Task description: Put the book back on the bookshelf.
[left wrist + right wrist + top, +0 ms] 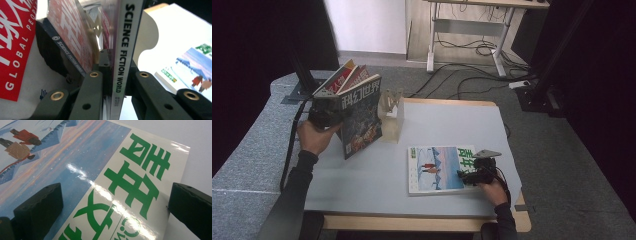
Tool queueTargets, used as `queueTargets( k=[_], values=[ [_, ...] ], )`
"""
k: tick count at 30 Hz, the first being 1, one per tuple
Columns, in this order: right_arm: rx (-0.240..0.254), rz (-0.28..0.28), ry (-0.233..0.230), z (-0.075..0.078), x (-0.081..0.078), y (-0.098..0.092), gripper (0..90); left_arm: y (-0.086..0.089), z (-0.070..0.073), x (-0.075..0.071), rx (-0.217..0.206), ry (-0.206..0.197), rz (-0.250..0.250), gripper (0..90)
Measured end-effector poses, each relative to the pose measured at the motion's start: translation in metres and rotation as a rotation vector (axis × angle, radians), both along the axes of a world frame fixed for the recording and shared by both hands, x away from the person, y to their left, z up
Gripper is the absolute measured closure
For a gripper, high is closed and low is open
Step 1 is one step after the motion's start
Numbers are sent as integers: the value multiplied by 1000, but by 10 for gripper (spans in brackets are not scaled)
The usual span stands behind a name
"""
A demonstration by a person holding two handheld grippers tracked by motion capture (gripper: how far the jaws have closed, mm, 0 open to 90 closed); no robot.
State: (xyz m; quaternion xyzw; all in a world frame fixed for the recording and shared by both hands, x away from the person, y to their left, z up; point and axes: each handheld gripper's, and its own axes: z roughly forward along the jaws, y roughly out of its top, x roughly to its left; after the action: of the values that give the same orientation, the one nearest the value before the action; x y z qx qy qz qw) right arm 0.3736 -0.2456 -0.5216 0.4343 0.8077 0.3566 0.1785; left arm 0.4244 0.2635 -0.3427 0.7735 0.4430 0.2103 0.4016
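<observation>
Left gripper (332, 116), clamped on the upright dark-covered science-fiction magazine (361, 117), stands at nine o'clock of the clear acrylic rack (392, 112), spine vertical.

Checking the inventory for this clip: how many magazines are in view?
4, though the rack may hide more: the dark Science Fiction World magazine in the left gripper, two red-covered magazines standing behind it, and the blue snow-scene magazine flat under the right gripper.
</observation>
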Motion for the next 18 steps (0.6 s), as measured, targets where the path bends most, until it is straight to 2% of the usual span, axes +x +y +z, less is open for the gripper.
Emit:
queueTargets(
  k=[1,8,12,18],
  values=[
    [1,1,-1,0,0,0,0,2,-1,1,-26,-18,13,828],
    [6,0,-2,0,0,-1,0,1,-5,5,-67,-63,44,829],
    [9,2,-5,-1,0,-1,0,-4,-10,12,-105,-90,68,829],
    [13,4,-6,-1,0,-2,0,-8,-11,20,-131,-125,99,830]
  ],
)
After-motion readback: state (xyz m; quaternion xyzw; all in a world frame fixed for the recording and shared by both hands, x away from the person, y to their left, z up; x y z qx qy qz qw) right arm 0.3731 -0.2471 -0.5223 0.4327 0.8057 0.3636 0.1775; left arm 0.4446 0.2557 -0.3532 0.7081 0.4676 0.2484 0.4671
